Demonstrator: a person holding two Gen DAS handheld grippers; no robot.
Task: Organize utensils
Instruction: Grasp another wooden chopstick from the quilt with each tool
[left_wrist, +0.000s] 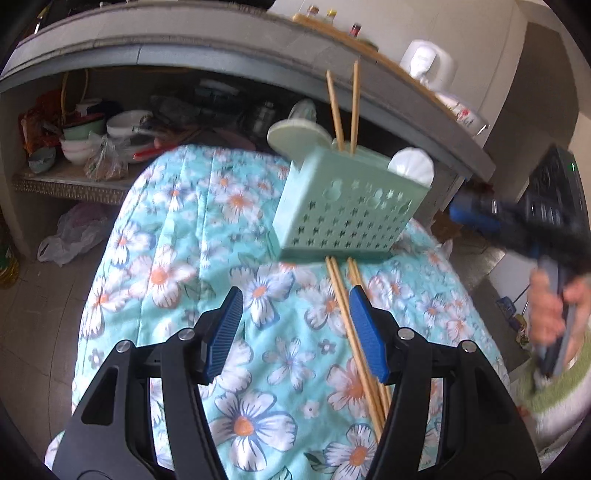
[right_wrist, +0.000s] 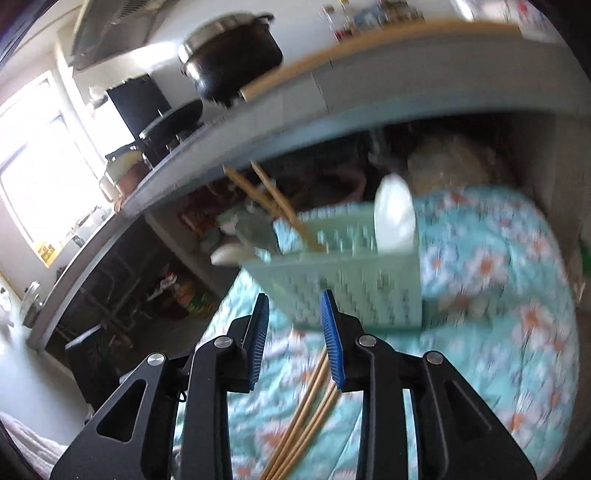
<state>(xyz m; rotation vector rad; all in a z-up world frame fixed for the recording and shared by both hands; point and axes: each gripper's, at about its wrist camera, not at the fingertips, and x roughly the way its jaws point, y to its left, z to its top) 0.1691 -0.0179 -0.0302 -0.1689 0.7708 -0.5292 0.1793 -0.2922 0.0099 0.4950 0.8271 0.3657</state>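
A mint-green perforated utensil holder stands on a flowered cloth. Two wooden chopsticks stand upright in it, with a pale spoon and a round pale-green piece. Several loose chopsticks lie on the cloth in front of it. My left gripper is open and empty above the cloth, its right finger beside the loose chopsticks. My right gripper is open and empty, just short of the holder, over the loose chopsticks. It also shows blurred at the right of the left wrist view.
A grey counter runs behind the table, with bowls and pans on the shelf beneath. A black pot and jars sit on the counter. A plastic bag lies on the floor at left.
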